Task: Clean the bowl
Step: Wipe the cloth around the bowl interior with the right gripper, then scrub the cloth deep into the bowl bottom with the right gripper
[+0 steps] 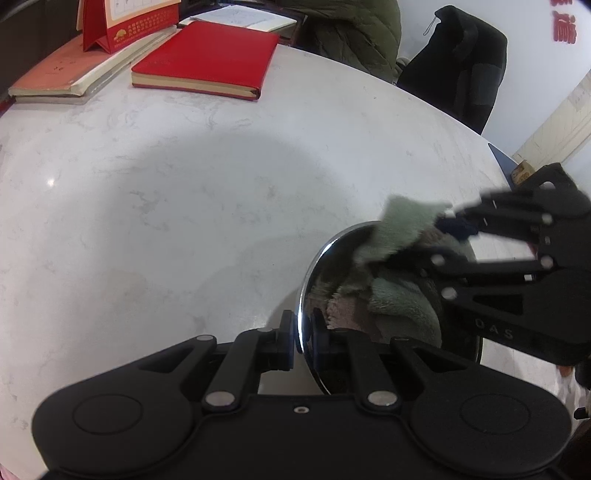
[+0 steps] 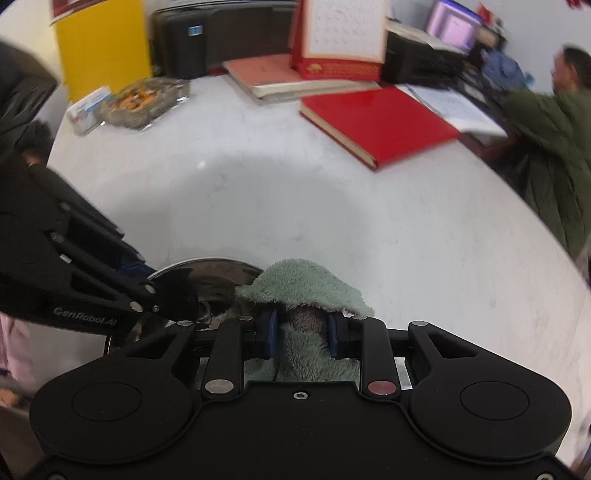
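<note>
A shiny steel bowl (image 1: 317, 273) is tipped on edge over the white marble table (image 1: 184, 206). My left gripper (image 1: 303, 332) is shut on the bowl's rim, one finger outside and one inside. A fluffy green cloth (image 1: 399, 295) fills the bowl's inside. From the right, my right gripper (image 1: 441, 240) reaches into the bowl, shut on the cloth. In the right wrist view the cloth (image 2: 303, 291) bulges between the blue pads (image 2: 271, 332) and drapes over the fingertips. The bowl (image 2: 207, 284) sits left of it, with the left gripper (image 2: 147, 288) clamped on its rim.
A red notebook (image 1: 207, 59), a stack of books (image 1: 74, 74) and a red desk calendar (image 1: 125, 22) lie at the table's far side. A glass dish of snacks (image 2: 144, 99) stands far left. A person in a green coat (image 2: 546, 140) sits beyond the table edge.
</note>
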Motion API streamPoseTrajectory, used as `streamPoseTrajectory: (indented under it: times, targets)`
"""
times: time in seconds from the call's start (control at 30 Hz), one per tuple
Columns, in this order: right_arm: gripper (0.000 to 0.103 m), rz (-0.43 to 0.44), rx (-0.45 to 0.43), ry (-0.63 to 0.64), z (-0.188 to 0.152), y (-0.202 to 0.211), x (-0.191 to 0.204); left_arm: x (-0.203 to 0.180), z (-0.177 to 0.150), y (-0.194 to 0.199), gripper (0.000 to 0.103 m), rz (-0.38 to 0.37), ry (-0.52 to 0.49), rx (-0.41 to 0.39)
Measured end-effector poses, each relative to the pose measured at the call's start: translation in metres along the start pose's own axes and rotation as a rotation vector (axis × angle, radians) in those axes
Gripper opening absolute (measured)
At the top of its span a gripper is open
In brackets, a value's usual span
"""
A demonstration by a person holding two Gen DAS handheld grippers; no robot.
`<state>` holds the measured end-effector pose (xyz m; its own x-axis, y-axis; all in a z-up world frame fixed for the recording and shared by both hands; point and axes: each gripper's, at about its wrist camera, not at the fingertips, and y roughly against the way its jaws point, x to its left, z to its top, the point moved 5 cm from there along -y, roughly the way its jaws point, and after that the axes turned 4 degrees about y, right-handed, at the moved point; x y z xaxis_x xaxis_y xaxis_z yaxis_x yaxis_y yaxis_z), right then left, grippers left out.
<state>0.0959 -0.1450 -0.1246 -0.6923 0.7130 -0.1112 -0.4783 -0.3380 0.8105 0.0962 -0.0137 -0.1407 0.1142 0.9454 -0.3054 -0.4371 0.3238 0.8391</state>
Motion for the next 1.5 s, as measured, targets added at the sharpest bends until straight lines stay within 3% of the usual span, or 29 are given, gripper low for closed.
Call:
streamPoseTrajectory:
  times: [0.17, 0.33, 0.4, 0.47, 0.57, 0.87, 0.97, 1.1, 1.2, 1.3, 1.5]
  targets:
    - [0.025, 0.024, 0.044, -0.182, -0.033, 0.015, -0.005, -0.001, -0.002, 0.001, 0.009, -0.007, 0.008, -0.01]
    - [0.044, -0.118, -0.027, -0.166, -0.018, 0.063, -0.006, -0.001, 0.0, 0.001, 0.01, -0.033, 0.002, 0.005]
    - [0.048, -0.106, -0.059, -0.164, -0.015, 0.075, -0.001, -0.001, -0.001, 0.0, 0.01, -0.037, -0.013, 0.012]
    - [0.05, -0.037, -0.058, -0.114, -0.009, 0.079, 0.016, -0.003, -0.001, -0.001, 0.011, -0.034, -0.034, 0.017]
    - [0.05, 0.013, 0.033, -0.006, -0.007, 0.055, 0.039, -0.005, -0.002, -0.001, 0.011, -0.032, -0.052, 0.023]
    - [0.054, 0.05, 0.26, 0.077, -0.006, -0.006, 0.05, -0.004, -0.004, -0.004, 0.016, -0.026, -0.044, 0.033]
    - [0.054, 0.053, 0.287, 0.126, -0.009, -0.015, 0.056, -0.004, -0.003, -0.005, 0.016, -0.031, -0.042, 0.034]
    - [0.032, 0.045, 0.277, 0.143, -0.006, -0.018, 0.058, -0.001, -0.001, -0.006, 0.017, -0.04, -0.039, 0.038]
    - [0.014, 0.054, 0.234, 0.072, -0.006, -0.012, 0.048, 0.0, -0.001, -0.006, 0.019, -0.046, -0.06, 0.042]
    - [0.008, 0.06, 0.163, -0.047, -0.006, 0.005, 0.032, 0.001, 0.002, -0.007, 0.019, -0.055, -0.074, 0.053]
    - [0.008, 0.064, 0.009, -0.286, -0.008, 0.052, -0.003, 0.0, 0.01, -0.009, 0.019, -0.054, -0.123, 0.074]
